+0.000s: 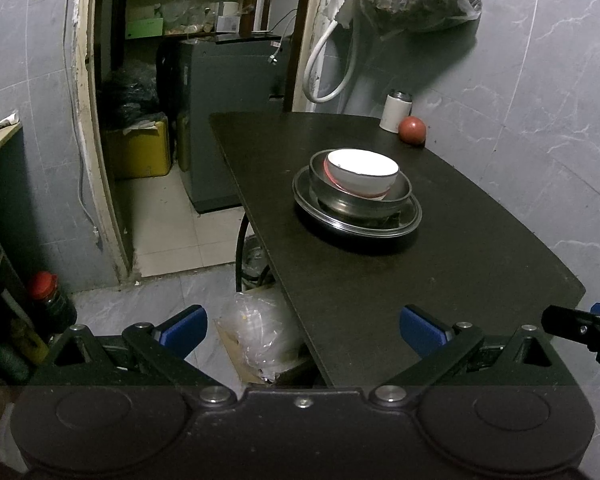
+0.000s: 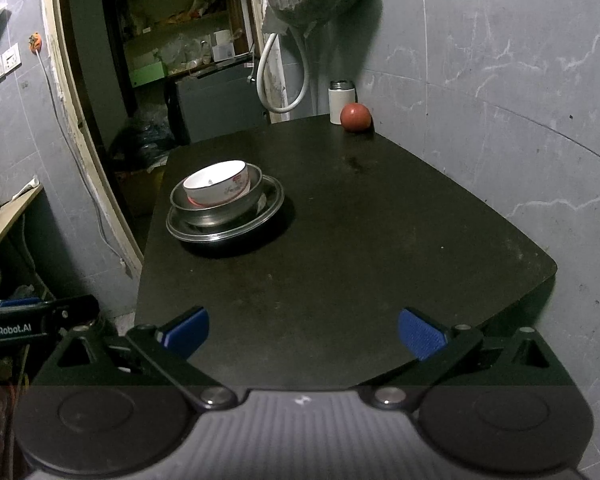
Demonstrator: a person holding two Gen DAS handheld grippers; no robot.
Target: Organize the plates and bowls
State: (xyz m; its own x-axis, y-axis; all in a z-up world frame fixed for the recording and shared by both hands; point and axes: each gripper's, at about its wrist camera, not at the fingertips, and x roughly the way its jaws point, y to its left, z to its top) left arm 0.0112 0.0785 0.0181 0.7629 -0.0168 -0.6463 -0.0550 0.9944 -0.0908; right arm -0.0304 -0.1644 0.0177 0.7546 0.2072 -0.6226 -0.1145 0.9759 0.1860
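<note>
The left gripper point(image 1: 302, 332) and right gripper point(image 2: 303, 334) hang wide apart, holding nothing. A smooth white bowl point(image 1: 362, 176) sits in a shiny metal bowl point(image 1: 360, 198) on a round metal plate point(image 1: 408, 220).

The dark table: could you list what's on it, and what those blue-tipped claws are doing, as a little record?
surface: dark table
stack: white ceramic bowl inside steel bowl, on round steel plate
far corner: white canister beside a round red fruit
left gripper: open, empty, short of the stack
right gripper: open, empty, over the near edge of the table
</note>
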